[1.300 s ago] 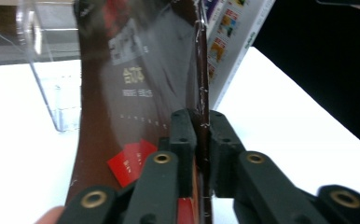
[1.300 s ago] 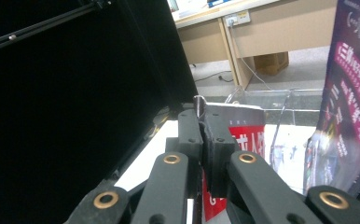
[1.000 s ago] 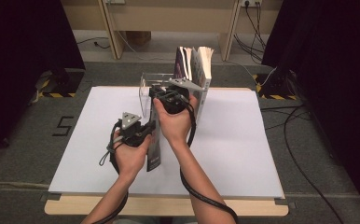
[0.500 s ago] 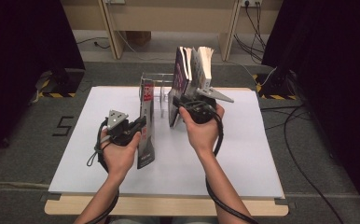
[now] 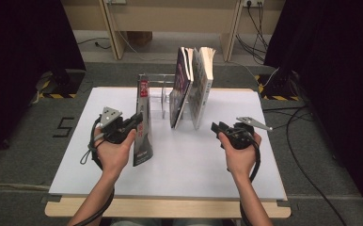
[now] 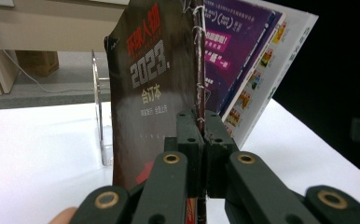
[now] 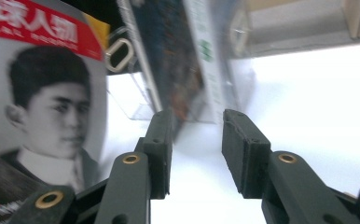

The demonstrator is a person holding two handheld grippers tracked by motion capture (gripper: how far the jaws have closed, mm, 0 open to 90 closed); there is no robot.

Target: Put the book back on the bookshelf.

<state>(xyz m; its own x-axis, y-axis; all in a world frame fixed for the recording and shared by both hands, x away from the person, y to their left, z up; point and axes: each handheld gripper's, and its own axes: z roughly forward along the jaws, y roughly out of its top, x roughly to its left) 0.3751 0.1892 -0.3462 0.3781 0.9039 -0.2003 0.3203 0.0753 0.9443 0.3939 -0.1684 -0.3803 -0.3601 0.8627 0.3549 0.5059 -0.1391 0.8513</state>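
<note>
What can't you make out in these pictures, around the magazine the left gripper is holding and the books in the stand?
- Magazine: its lower edge is hidden in the left gripper view by the left gripper.
- Leaning books: cover text is blurred in the right gripper view.
- Clear stand: its dividers are too faint in the high view.
- Right gripper: open, nothing between its jaws.

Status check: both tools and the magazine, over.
Left tool shut on the magazine, held upright on its edge. Right tool open, nothing between its jaws, just opened wider. Two magazines lean in the clear rack behind.
</note>
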